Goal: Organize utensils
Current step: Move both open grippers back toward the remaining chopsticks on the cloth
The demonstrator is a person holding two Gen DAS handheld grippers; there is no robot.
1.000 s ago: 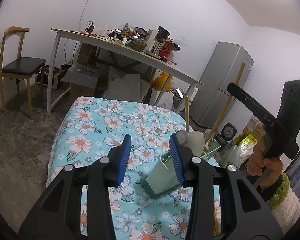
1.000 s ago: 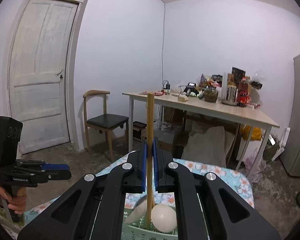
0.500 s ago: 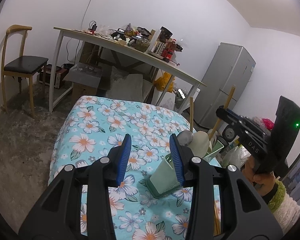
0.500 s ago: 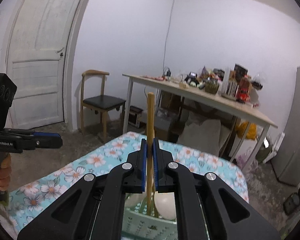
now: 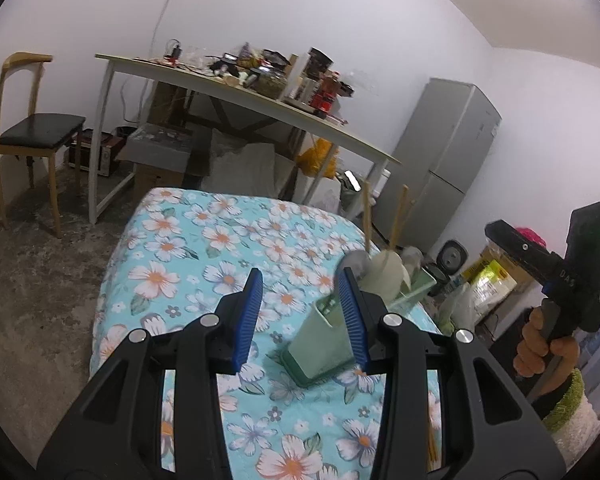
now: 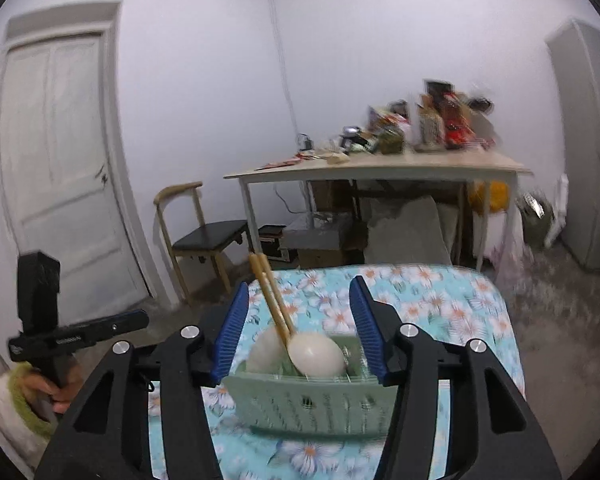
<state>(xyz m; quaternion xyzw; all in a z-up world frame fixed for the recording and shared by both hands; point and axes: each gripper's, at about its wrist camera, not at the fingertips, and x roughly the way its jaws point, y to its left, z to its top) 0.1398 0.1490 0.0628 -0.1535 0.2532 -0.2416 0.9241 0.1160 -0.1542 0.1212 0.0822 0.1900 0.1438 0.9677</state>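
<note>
Since a second ago, the right gripper (image 6: pixel 296 330) has let go of a wooden-handled spoon (image 6: pixel 314 354), which now stands in the green caddy (image 6: pixel 312 406) just below its open jaws. Left gripper (image 5: pixel 300 320) hovers open beside the caddy. Probably best to withdraw straight up, clear of the handles; the view is blurred.
</note>
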